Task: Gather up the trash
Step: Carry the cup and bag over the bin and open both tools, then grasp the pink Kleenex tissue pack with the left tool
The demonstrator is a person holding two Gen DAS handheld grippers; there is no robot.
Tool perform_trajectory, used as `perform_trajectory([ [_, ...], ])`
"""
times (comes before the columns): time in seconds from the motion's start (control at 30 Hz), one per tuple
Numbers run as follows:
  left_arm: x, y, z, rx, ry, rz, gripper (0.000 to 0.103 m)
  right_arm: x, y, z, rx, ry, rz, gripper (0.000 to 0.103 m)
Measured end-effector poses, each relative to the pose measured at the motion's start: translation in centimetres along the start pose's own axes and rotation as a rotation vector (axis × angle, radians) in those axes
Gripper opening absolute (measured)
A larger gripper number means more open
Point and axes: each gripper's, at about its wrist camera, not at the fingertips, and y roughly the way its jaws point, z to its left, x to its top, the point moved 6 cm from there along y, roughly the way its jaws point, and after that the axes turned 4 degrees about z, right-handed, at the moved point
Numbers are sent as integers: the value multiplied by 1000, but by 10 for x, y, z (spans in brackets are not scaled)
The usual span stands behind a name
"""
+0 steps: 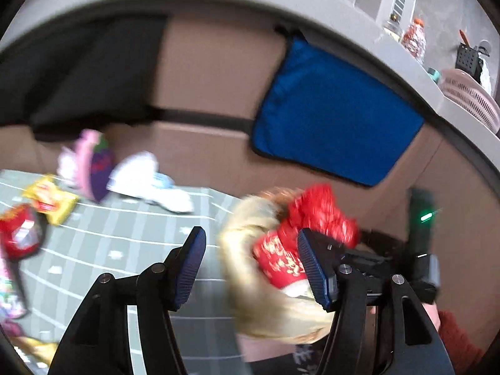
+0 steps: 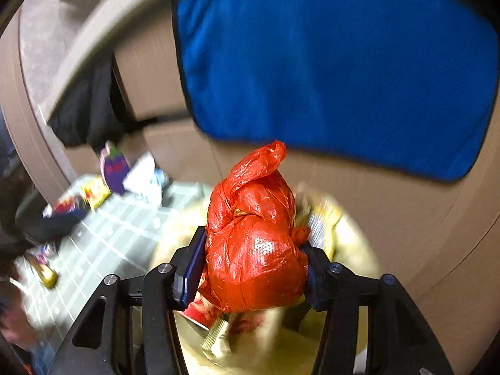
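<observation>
The right tongs [image 2: 250, 268] are clamped on a crumpled red plastic bag [image 2: 253, 243], held over a pale yellow bin [image 2: 350, 243] with wrappers inside. The left tongs [image 1: 250, 265] stand wide apart, nothing between them — more litter, a yellow packet [image 1: 51, 200] among it, lies on the grey mat [image 1: 125, 237].

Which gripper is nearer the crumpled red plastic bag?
Right. The right gripper is clamped on the crumpled red plastic bag over a yellowish bin liner. The left gripper stands open and empty beside it, jaws not touching the bag.
</observation>
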Motion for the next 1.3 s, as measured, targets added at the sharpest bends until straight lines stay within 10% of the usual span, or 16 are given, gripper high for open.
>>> perform_trajectory([
  [0.2, -2, -53, 43, 104, -6, -65, 61, -17, 21, -1, -29, 39, 65, 53],
  [0.47, -17, -93, 108, 210, -89, -107, 61, 1, -35, 13, -47, 32, -86, 89],
  [1.07, -73, -214, 251, 342, -360, -243, 61, 42, -86, 184, 146, -169, -149, 87],
  [1.3, -90, -193, 301, 288, -471, -174, 61, 46, -75, 246, 242, -214, -136, 87],
])
